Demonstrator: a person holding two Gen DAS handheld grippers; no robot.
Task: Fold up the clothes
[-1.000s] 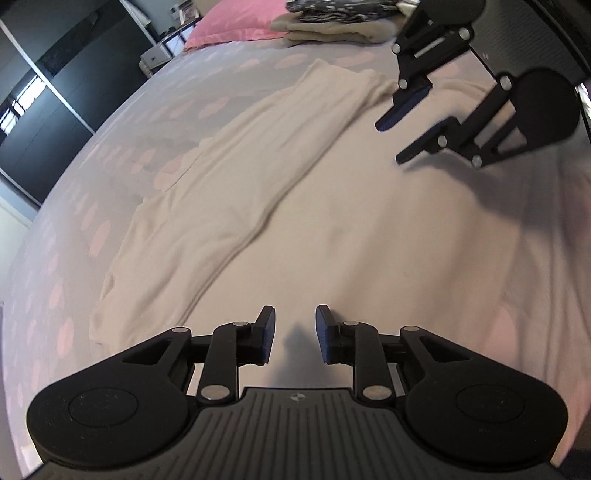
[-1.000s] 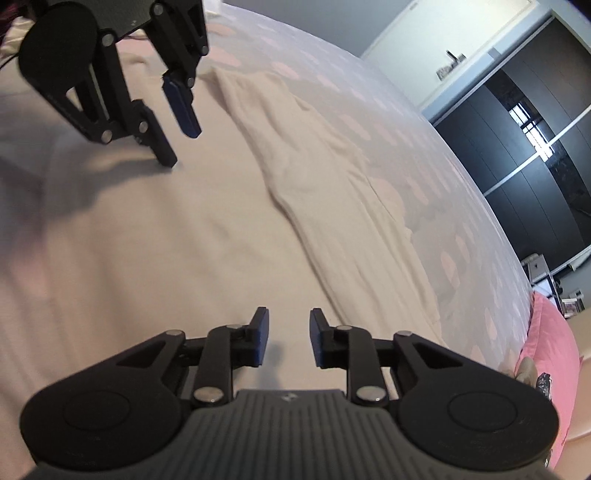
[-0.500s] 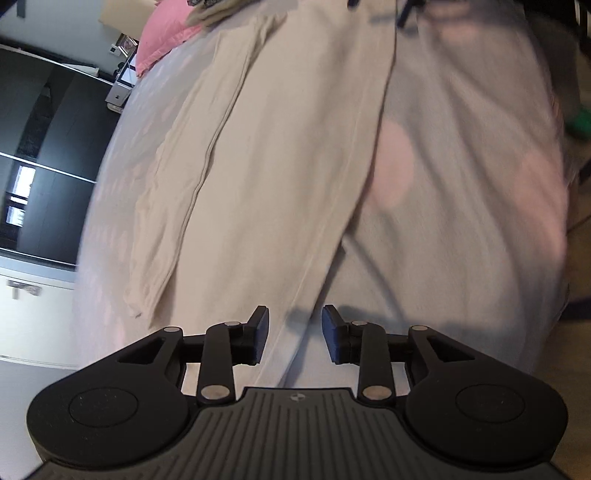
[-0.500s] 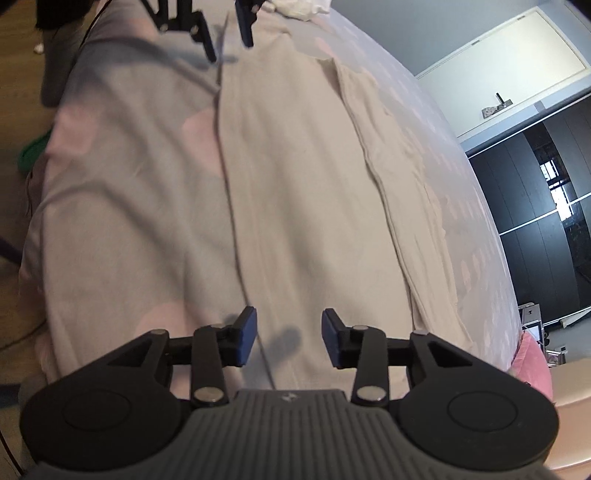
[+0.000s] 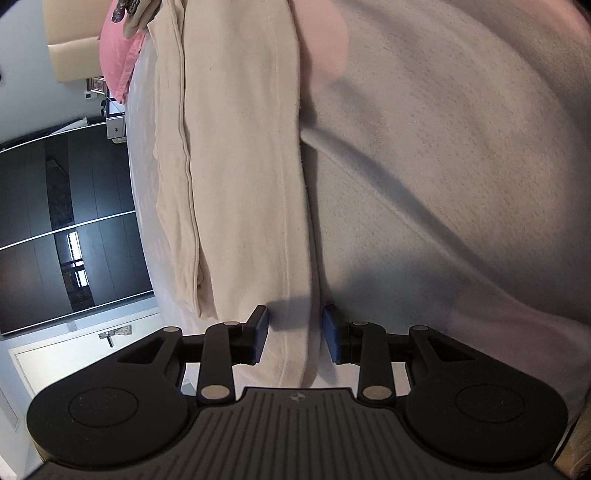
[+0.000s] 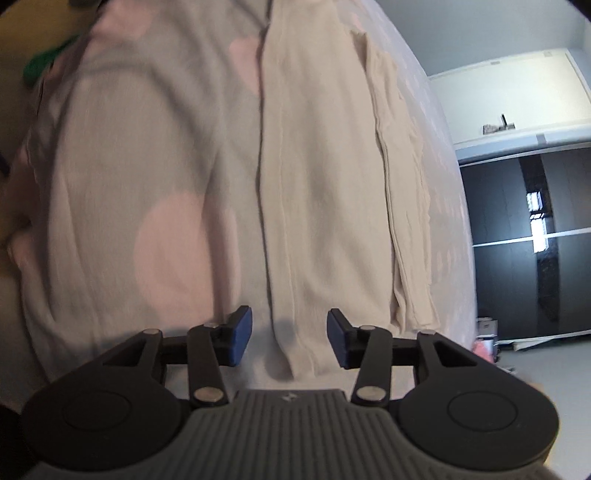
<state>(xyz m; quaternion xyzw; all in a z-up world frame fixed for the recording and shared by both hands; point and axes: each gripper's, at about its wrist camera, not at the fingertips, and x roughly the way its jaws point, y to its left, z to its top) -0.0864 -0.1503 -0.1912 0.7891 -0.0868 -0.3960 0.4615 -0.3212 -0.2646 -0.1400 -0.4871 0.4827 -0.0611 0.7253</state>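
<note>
Seen from the left wrist: far left, dark wardrobe doors (image 5: 55, 221) with pale rails, a white door (image 5: 85, 350) beneath; up top, a pink pillow (image 5: 116, 55) with a heap of folded clothes (image 5: 135, 14) against it; next, a cream garment (image 5: 236, 166) laid long and flat on the bedspread (image 5: 443, 166), one side folded in on itself as a thicker strip; near hem running in between the blue pads (image 5: 260, 334) of the left gripper (image 5: 294, 334), jaws spread with cloth lying between them, no pad pressing on it; to the right, grey bedspread with pale pink dots, creased in a long diagonal ridge. Seen from the right wrist: at left, the dotted bedspread (image 6: 129, 184), somewhat blurred; then the outer edge of the garment (image 6: 325, 184) passing between the fingers of the right gripper (image 6: 290, 341), jaws opening, wide apart, cloth between them but not pinched; beyond, the folded-in strip; far right, a white wall panel (image 6: 509, 96) above dark wardrobe doors (image 6: 535, 240).
</note>
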